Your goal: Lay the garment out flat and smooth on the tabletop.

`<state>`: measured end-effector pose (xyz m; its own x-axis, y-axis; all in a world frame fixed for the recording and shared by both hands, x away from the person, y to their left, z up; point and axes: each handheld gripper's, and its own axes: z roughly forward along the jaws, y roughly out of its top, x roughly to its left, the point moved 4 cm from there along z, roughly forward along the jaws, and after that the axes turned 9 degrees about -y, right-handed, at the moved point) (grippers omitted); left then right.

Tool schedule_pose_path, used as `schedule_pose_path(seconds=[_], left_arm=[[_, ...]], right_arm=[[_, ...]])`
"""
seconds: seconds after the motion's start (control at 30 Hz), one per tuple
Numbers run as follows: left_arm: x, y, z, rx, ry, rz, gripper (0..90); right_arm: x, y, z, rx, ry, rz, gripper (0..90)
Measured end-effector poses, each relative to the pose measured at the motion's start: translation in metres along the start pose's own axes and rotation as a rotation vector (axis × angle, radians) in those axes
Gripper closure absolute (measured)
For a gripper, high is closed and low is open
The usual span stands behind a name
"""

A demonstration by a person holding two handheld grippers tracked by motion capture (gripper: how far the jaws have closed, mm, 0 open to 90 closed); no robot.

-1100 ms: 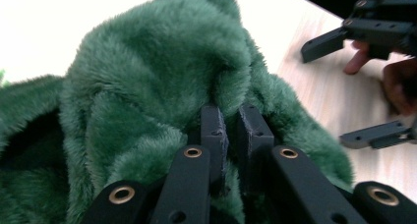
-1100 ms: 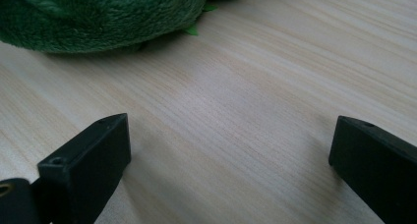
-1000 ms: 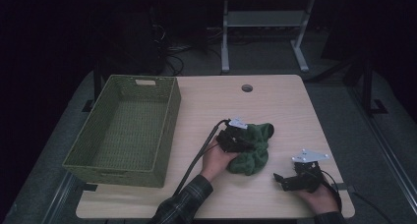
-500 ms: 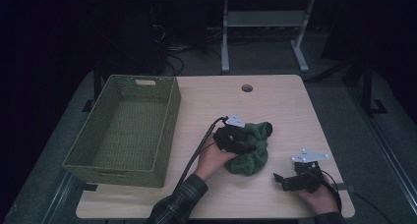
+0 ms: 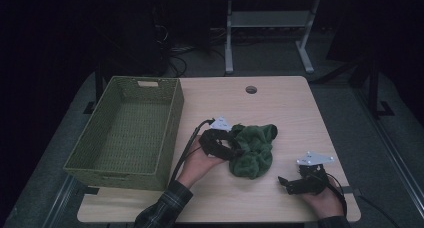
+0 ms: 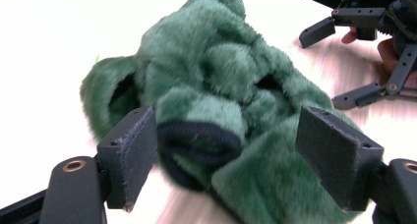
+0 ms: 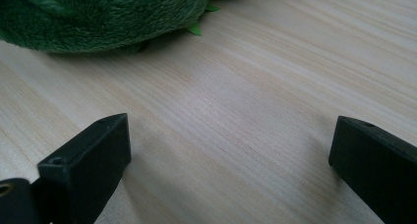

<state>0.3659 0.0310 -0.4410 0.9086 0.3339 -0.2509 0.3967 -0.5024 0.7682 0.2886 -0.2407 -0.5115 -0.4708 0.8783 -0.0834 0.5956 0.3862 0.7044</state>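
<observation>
Green plush fabric (image 5: 254, 149), crumpled into a loose heap, lies on a pale wooden table (image 5: 280, 103), a little right of the middle and nearer the person's edge. It looks like a fuzzy garment or soft toy; which one cannot be told. A woven green basket (image 5: 125, 128) stands at the table's left side, with nothing to be seen inside it.

At the heap's left edge sits the left gripper (image 5: 235, 150), held by a hand in a plaid sleeve. In the left gripper view (image 6: 226, 150) its two padded jaws stand wide apart, having just been opening. A rolled cuff with a dark ribbed rim (image 6: 199, 140) lies between them, and neither pad presses on it.

Well apart from the heap, near the table's front right corner, the right gripper (image 5: 287, 183) rests low on the wood. In the right gripper view (image 7: 228, 150) its jaws are also spread wide, with bare tabletop between them and the green pile lying beyond the tips.

Judging by its deep pile and slack folds, the fabric is light, soft and not fragile. It would sag and trail rather than keep its shape, and the fur may slip between smooth pads. The ribbed cuff or a thick bunched fold would likely give the firmest hold; a pinch on loose fur alone could pull free. Lifting high enough to clear the basket's wall would matter if it is bound there.
</observation>
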Motion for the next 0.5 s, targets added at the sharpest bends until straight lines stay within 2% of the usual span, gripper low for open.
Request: schedule_pose_path(seconds=[0.1, 0.17, 0.23, 0.33, 0.5], left_arm=[[0.001, -0.007, -0.008, 0.003, 0.014, 0.002, 22.0], [0.002, -0.012, -0.013, 0.004, 0.024, -0.001, 22.0], [0.002, -0.018, -0.018, 0.007, 0.03, -0.003, 22.0], [0.002, -0.029, -0.023, 0.008, 0.04, -0.012, 23.0], [0.003, -0.046, -0.027, 0.011, 0.051, -0.025, 25.7]], right_arm=[[0.0, 0.001, 0.0, 0.01, 0.004, 0.001, 2.2], [0.0, 0.002, -0.002, 0.018, 0.006, -0.004, 7.6], [0.0, 0.004, -0.005, 0.016, 0.005, -0.002, 8.3], [0.0, 0.01, -0.012, -0.004, 0.013, 0.0, 14.3], [0.009, 0.024, -0.021, -0.027, 0.05, -0.017, 18.8]])
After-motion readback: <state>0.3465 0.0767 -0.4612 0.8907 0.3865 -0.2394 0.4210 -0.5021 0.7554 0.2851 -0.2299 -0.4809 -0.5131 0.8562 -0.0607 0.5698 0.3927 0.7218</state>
